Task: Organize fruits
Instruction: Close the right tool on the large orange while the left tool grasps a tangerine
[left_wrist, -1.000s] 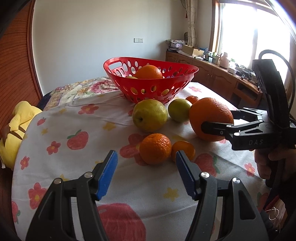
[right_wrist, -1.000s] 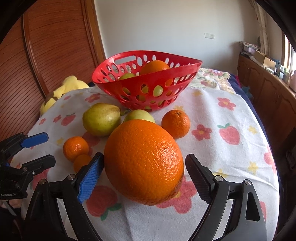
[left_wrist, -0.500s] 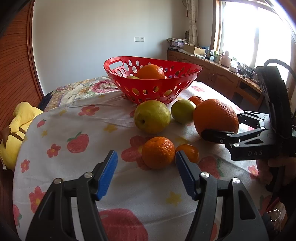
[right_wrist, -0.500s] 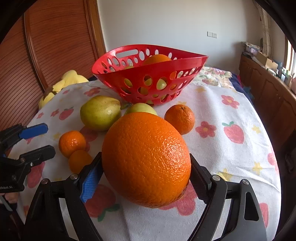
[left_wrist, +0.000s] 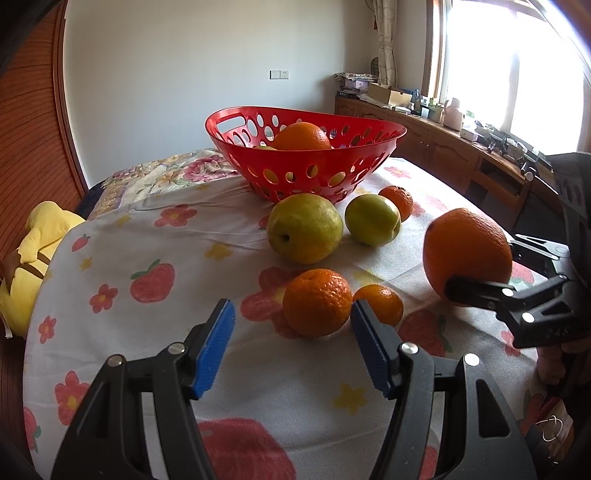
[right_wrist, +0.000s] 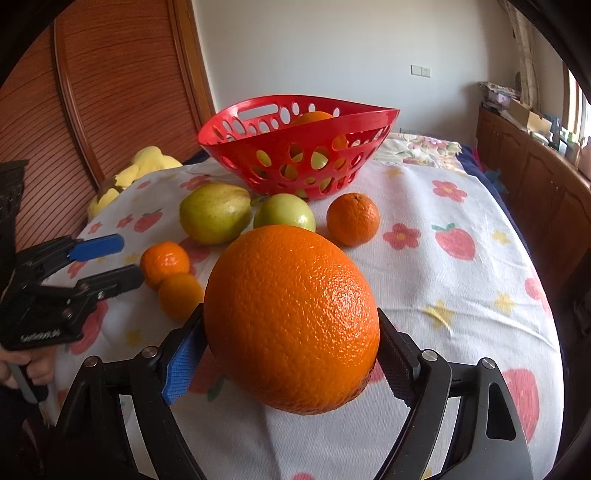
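Note:
My right gripper (right_wrist: 290, 363) is shut on a large orange (right_wrist: 291, 317), held just above the cloth; it also shows in the left wrist view (left_wrist: 467, 254). My left gripper (left_wrist: 291, 350) is open and empty, just short of a mandarin (left_wrist: 317, 302) with a smaller mandarin (left_wrist: 378, 304) beside it. A red perforated basket (left_wrist: 306, 162) at the back holds an orange (left_wrist: 302, 136) and green fruit. In front of it lie a yellow-green pear (left_wrist: 304, 232), a green apple (left_wrist: 373, 219) and another mandarin (right_wrist: 352, 219).
The table (left_wrist: 155, 236) has a white cloth printed with strawberries and flowers. A yellow plush toy (left_wrist: 33, 251) sits off its left edge. Wooden cabinets (left_wrist: 443, 155) run along the window wall at the right. A wooden panel wall (right_wrist: 110, 92) stands behind.
My right gripper has closed on the large orange and lifted it slightly off the cloth. My left gripper has stayed open, with little movement.

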